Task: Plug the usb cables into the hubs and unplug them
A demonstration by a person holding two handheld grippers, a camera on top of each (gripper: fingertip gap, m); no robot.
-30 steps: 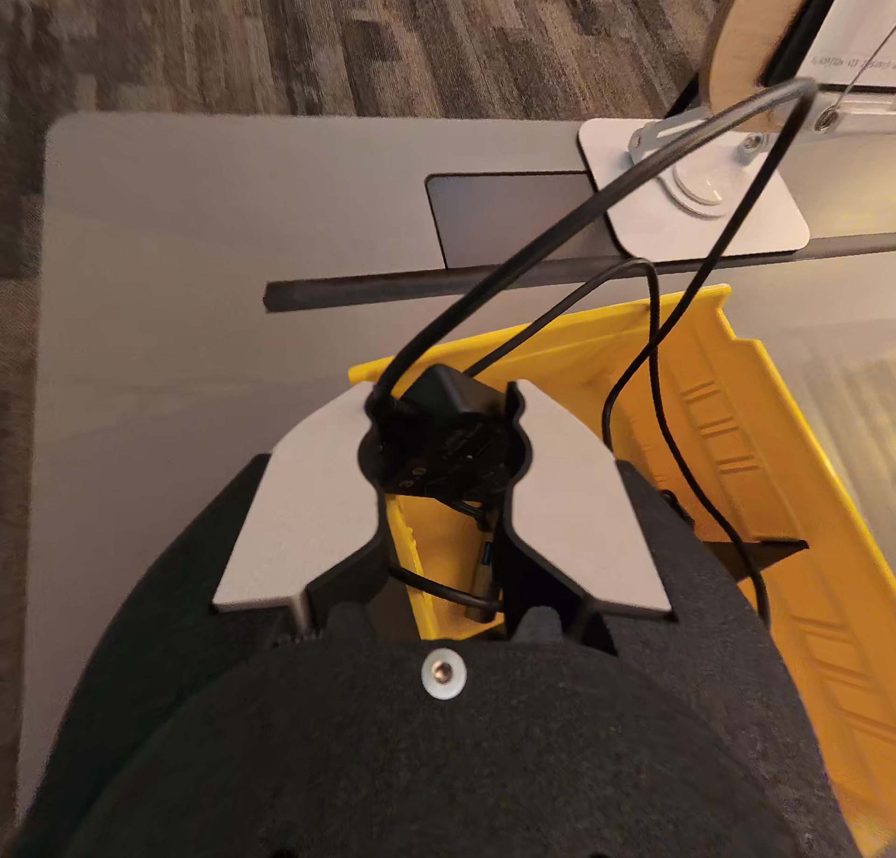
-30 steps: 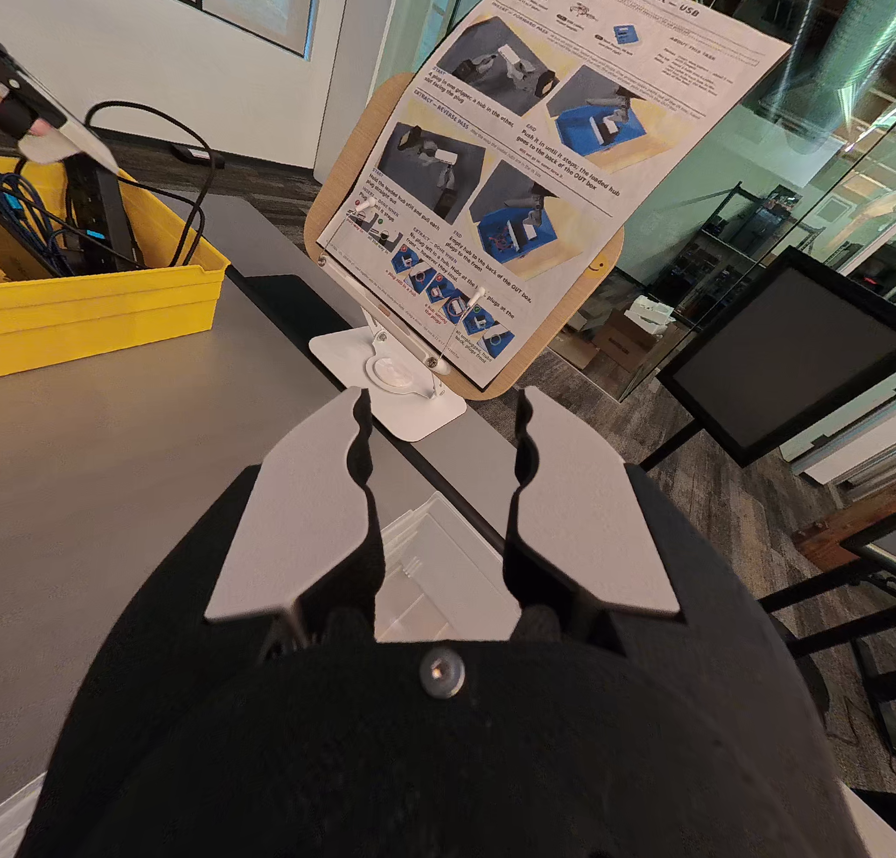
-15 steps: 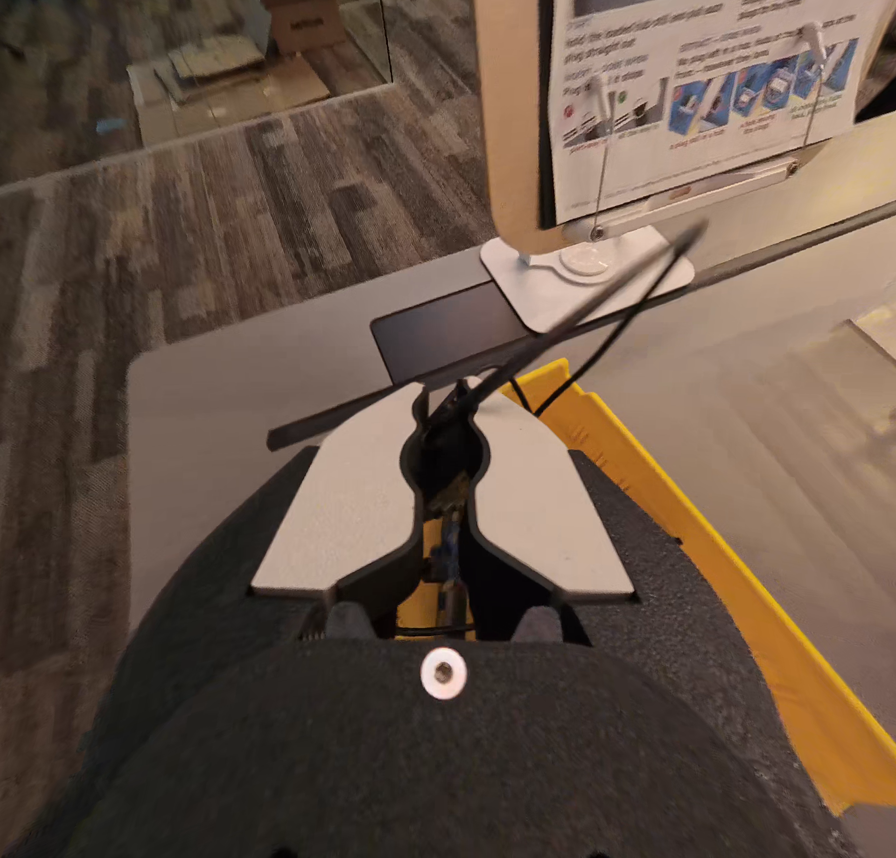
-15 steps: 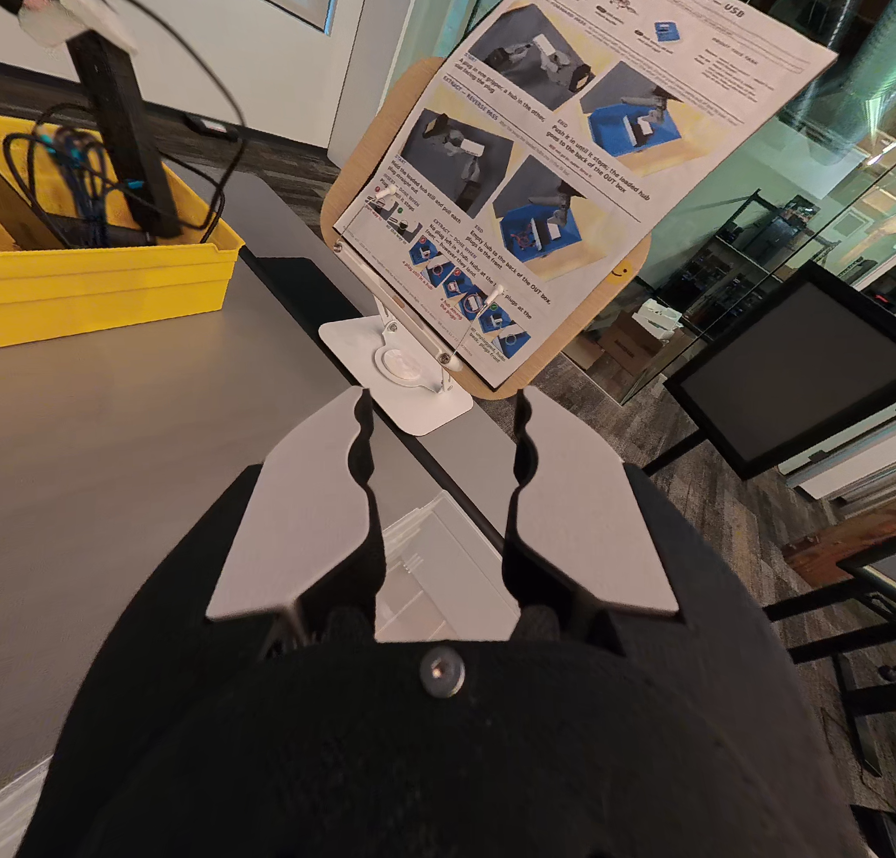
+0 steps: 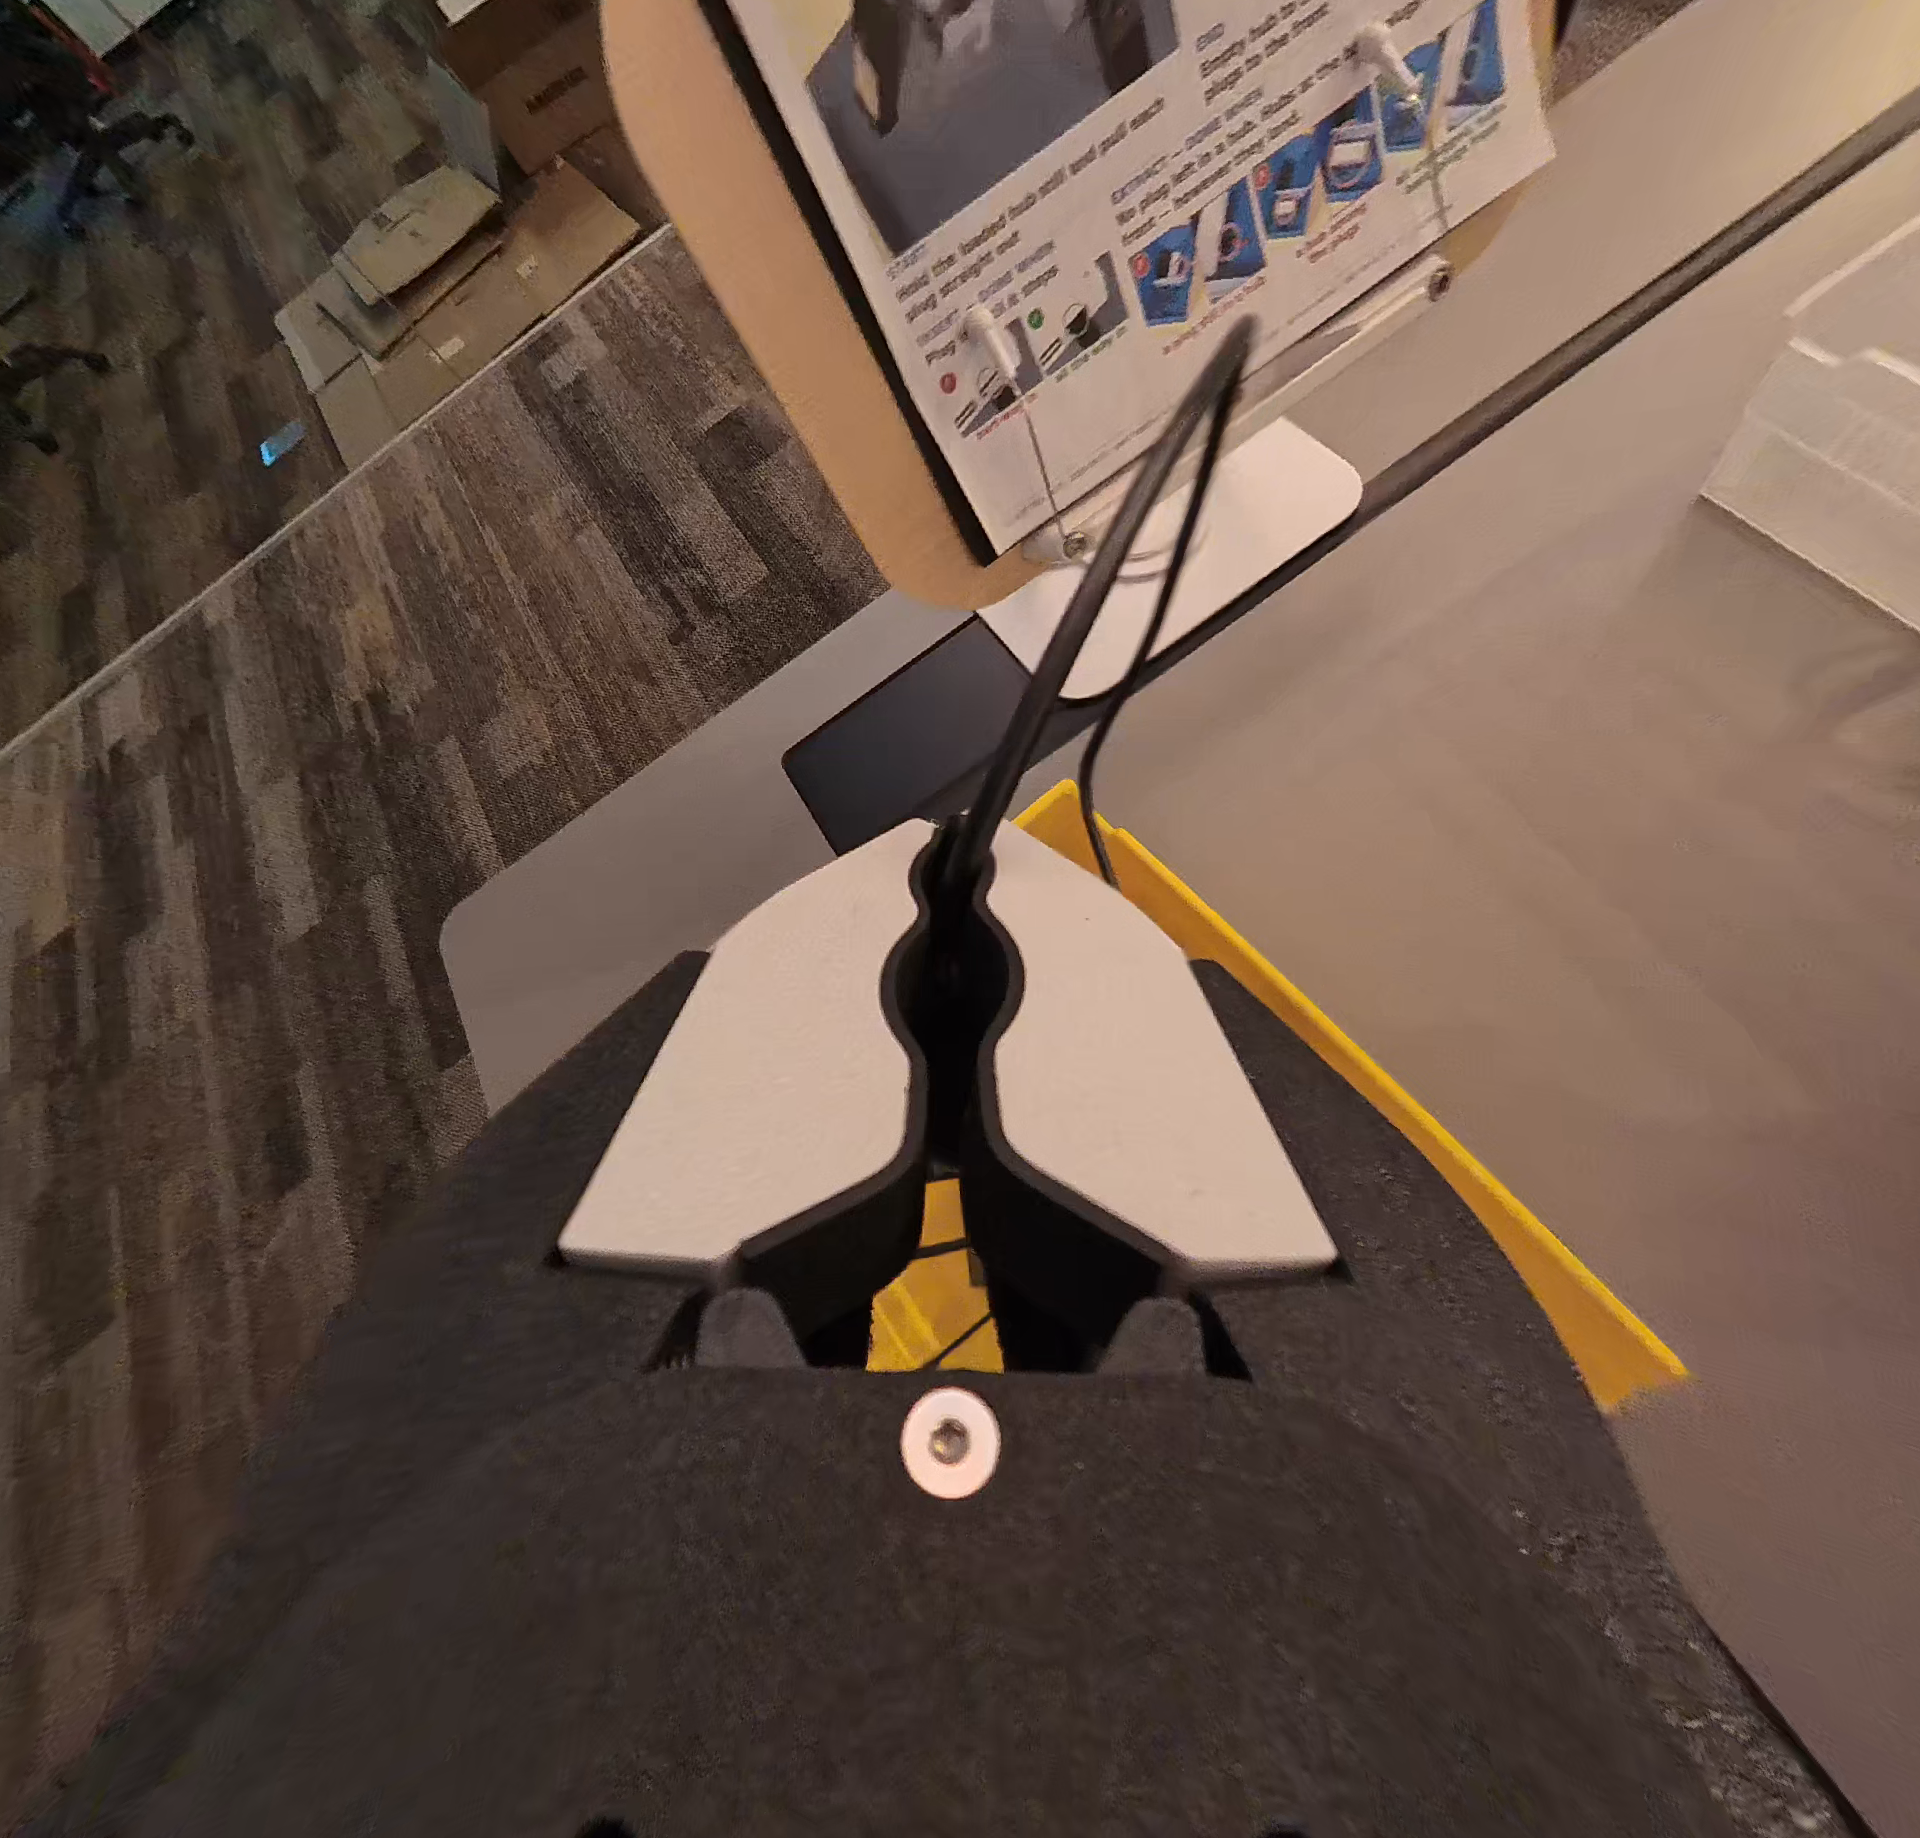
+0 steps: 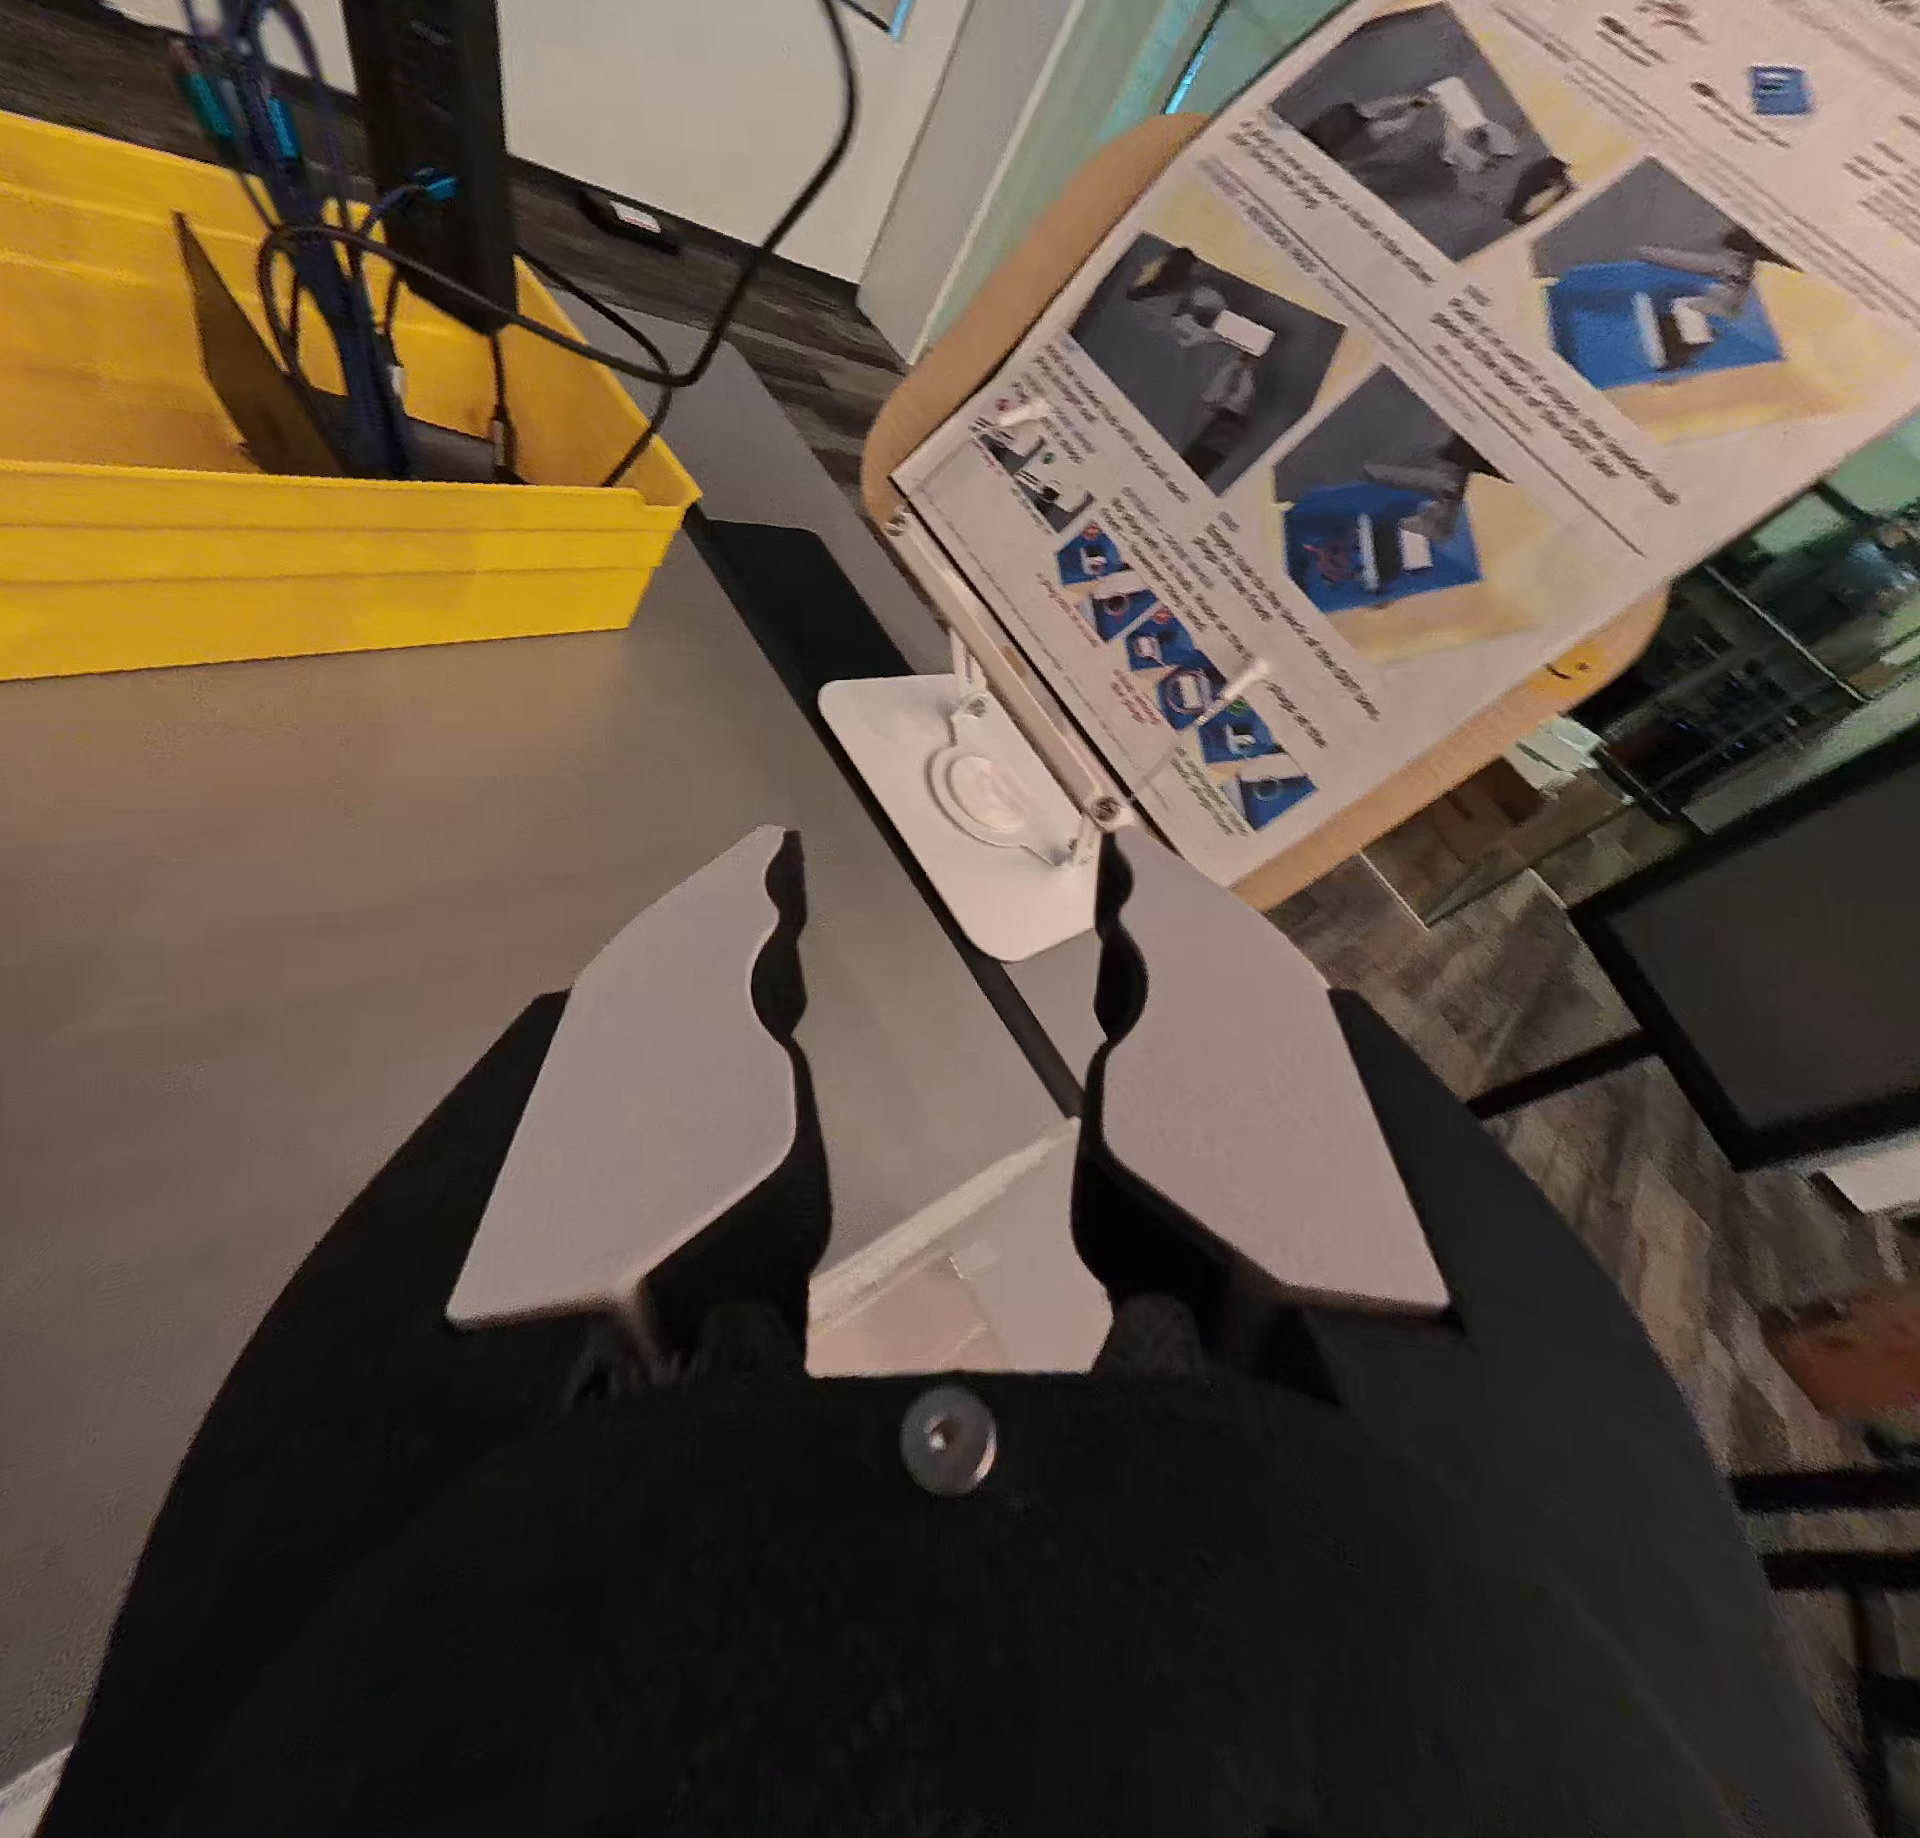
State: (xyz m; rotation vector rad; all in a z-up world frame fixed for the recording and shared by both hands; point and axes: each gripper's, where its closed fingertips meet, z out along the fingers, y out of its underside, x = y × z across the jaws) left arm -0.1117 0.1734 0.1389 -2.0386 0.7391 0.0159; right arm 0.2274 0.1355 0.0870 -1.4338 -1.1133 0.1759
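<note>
The left gripper (image 5: 951, 889) was clamped on the black hub (image 5: 951, 978), its two pale fingers (image 5: 790, 1040) nearly closed around the dark body pinched between them. A black cable (image 5: 1081, 583) rose from the top of the hub, arched up in front of the instruction sheet (image 5: 1174, 188) and dropped back toward the yellow bin (image 5: 1351, 1061) below. In the right wrist view the hub (image 6: 426, 105) hung upright above the open bin (image 6: 312, 552), its upper end cut off by the frame edge. Blue cables (image 6: 353, 334) trailed from its side down into the bin, and at least one seemed to be plugged in, though blur made that hard to confirm. The bin sat on the grey table (image 6: 364, 853), near the white base of the sheet's stand (image 6: 977, 791).

The right gripper (image 6: 945, 853) was spread wide with nothing between its fingers, held over the table edge above a clear plastic box (image 6: 935, 1269).
</note>
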